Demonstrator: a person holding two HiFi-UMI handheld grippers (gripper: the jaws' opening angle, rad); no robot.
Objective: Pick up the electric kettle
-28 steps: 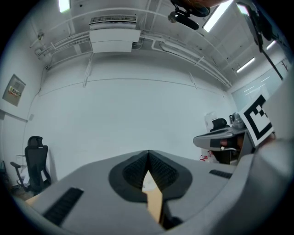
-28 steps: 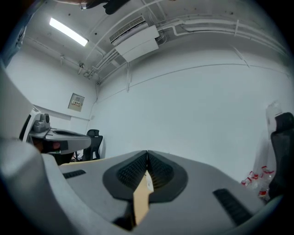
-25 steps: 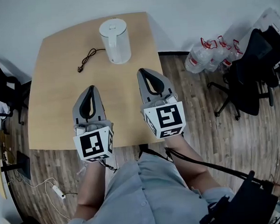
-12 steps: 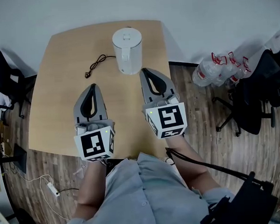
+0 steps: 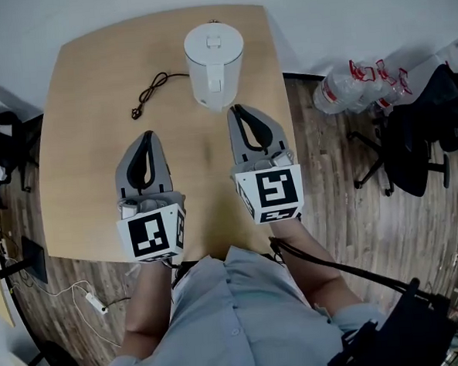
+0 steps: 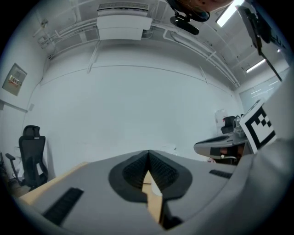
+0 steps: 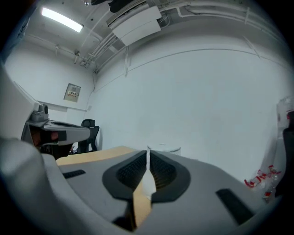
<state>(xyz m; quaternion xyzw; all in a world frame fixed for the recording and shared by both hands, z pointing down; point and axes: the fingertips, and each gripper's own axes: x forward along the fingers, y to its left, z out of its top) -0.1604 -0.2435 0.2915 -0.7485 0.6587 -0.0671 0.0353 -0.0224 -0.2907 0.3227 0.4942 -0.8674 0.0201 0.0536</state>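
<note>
The left gripper and the right gripper had closed, empty jaws. The electric kettle stood just ahead of the right jaws. The black cord, ahead of the left jaws, was clear only in the head view.

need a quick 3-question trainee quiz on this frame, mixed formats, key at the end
1. True or false: the right gripper is shut on the electric kettle.
2. In the head view, what lies on the table to the left of the kettle? A) a black cord B) a mug C) a water bottle
3. Fill in: the gripper whose tips are nearer the kettle is the ____ one.

Key:
1. False. Its jaws are together with nothing between them.
2. A.
3. Right. The left gripper sits farther back, also shut and empty.
</note>
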